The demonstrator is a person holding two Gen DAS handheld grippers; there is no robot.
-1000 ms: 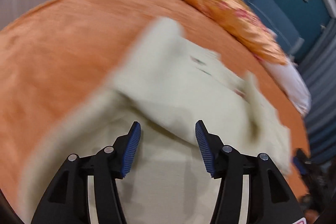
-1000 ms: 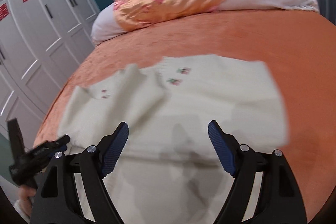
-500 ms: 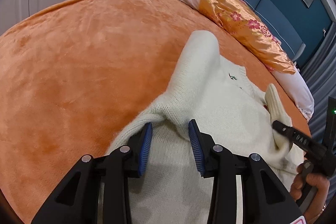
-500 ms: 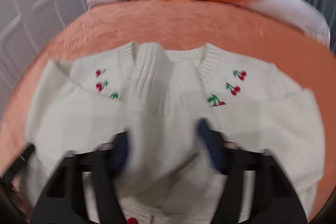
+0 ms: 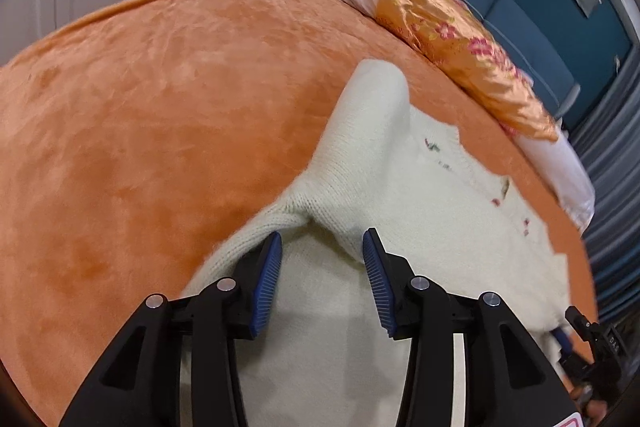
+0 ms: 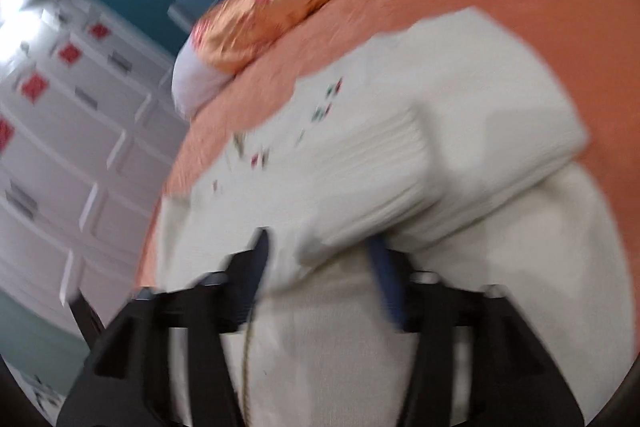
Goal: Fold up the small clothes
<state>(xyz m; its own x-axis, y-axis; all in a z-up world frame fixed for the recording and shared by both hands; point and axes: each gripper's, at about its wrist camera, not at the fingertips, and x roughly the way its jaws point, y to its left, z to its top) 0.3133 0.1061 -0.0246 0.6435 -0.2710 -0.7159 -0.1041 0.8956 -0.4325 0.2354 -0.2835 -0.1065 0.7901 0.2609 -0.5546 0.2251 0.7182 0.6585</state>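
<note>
2 tools (image 5: 322,245) (image 6: 318,251), jaws parted, over cream sweater (image 5: 420,227) on orange bedspread (image 5: 160,107).

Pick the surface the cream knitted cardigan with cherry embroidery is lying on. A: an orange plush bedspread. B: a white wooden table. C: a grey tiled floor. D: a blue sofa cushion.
A: the cream knitted cardigan is spread over the orange plush bedspread, which shows around it on both sides, up to the orange floral satin pillow at the head of the bed.

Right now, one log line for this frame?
left gripper: jaws just opening, sweater fold at tips, not gripped | right gripper: jaws just opening, sleeve between, blurred | sweater: on bedspread
</note>
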